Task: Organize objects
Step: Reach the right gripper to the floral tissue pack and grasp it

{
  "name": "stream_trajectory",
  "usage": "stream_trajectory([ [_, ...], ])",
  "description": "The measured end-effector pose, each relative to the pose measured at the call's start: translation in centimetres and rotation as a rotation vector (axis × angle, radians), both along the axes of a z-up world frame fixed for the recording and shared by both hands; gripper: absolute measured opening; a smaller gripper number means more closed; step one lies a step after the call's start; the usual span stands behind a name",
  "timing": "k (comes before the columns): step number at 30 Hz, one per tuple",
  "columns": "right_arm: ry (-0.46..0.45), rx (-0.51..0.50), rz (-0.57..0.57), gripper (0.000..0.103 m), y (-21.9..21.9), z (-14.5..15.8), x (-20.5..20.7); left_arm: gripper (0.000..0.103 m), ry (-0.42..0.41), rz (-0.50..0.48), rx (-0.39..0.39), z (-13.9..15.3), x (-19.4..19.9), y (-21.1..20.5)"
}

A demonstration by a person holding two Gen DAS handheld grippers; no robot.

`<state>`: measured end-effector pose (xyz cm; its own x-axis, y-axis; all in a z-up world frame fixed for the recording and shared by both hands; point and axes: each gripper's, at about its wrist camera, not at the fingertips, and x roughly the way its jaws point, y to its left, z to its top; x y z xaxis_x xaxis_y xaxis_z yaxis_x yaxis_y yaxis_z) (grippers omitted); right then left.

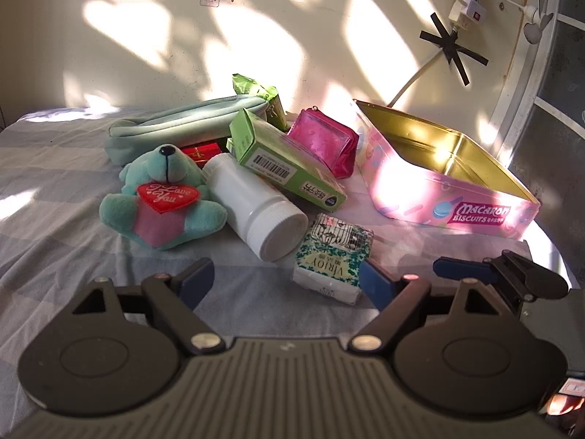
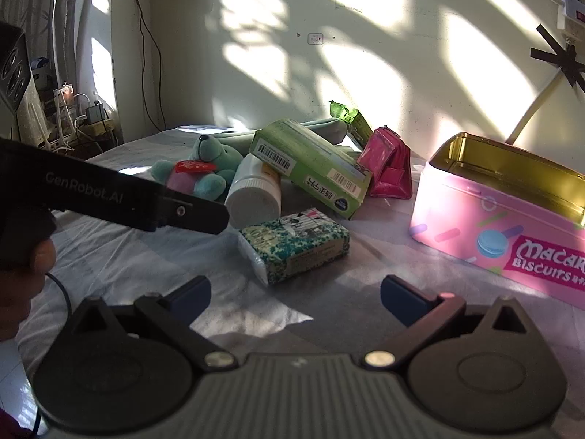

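A heap lies on the checked cloth: a teal teddy bear [image 1: 164, 197] with a red heart, a white bottle [image 1: 256, 205] on its side, a green box [image 1: 285, 161], a pink pouch [image 1: 325, 142] and a teal pencil case [image 1: 182, 124]. A tissue pack [image 1: 332, 259] [image 2: 296, 245] lies nearest, apart from the heap. To the right stands an open pink biscuit tin [image 1: 457, 197] [image 2: 493, 219] with nothing visible inside. My left gripper [image 1: 287, 281] is open, and the pack's near corner is by its right finger. My right gripper [image 2: 296, 298] is open over bare cloth, short of the pack.
The wall stands close behind the heap, with a power strip [image 1: 468, 3] and its cable taped to it. Chargers and wires [image 2: 80, 120] clutter the far left. A hand [image 2: 22, 274] holds the left gripper, whose body crosses the right wrist view's left side.
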<state>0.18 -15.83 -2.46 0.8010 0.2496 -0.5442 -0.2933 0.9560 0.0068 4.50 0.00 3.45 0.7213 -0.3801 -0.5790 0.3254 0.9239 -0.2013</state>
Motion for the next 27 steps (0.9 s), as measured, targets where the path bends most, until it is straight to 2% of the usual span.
stream_trajectory([
  [3,-0.002,-0.044,0.023,0.102,0.5,0.1,1.2,0.079,0.016,-0.034,-0.026,0.0,0.8,-0.3],
  [9,0.038,-0.024,0.025,0.102,0.2,0.0,4.0,0.079,0.046,-0.058,0.002,-0.8,2.2,-1.2],
  [13,0.057,-0.016,0.020,0.102,-0.1,-0.4,5.1,0.081,0.068,-0.029,0.029,-1.3,2.7,-1.4],
  [27,0.100,-0.008,0.038,0.099,0.3,-1.3,6.3,0.081,0.089,-0.038,0.054,-1.8,3.2,-2.3],
])
